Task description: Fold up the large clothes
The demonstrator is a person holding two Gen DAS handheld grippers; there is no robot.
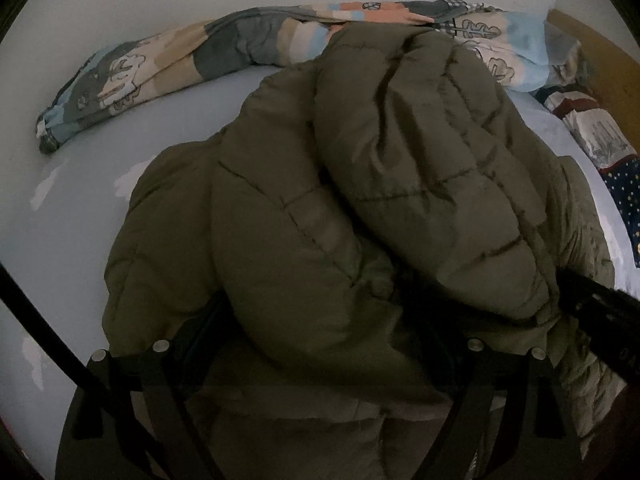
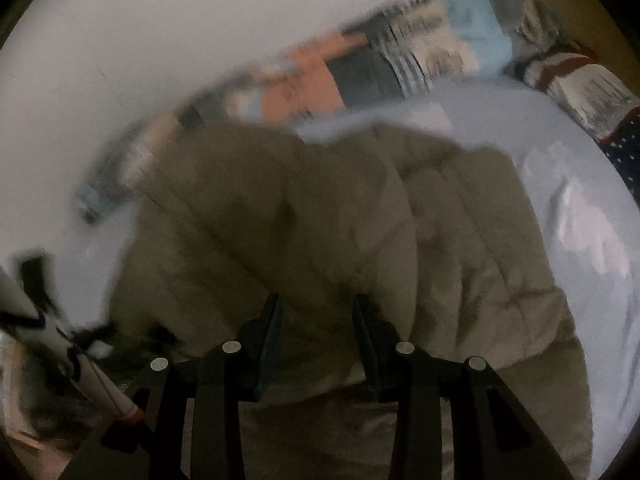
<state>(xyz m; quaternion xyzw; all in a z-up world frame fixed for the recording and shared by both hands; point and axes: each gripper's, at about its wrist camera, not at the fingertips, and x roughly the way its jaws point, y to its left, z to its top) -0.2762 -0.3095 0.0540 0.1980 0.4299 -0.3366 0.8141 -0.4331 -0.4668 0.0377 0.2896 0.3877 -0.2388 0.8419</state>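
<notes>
Olive quilted jacket sits bunched mid-bed on the pale blue sheet, a padded section folded over on top. Patchwork duvet is rolled along the bed's far edge by the wall; patterned pillow at the far right corner. Left gripper: jaws wide, jacket bulk bulging between them, tips buried in fabric, can't tell whether the pads press. Right gripper: jaws narrow, tips down on the jacket's near edge; frame blurred, can't tell if fabric is pinched. Black cable crosses left wrist view.
</notes>
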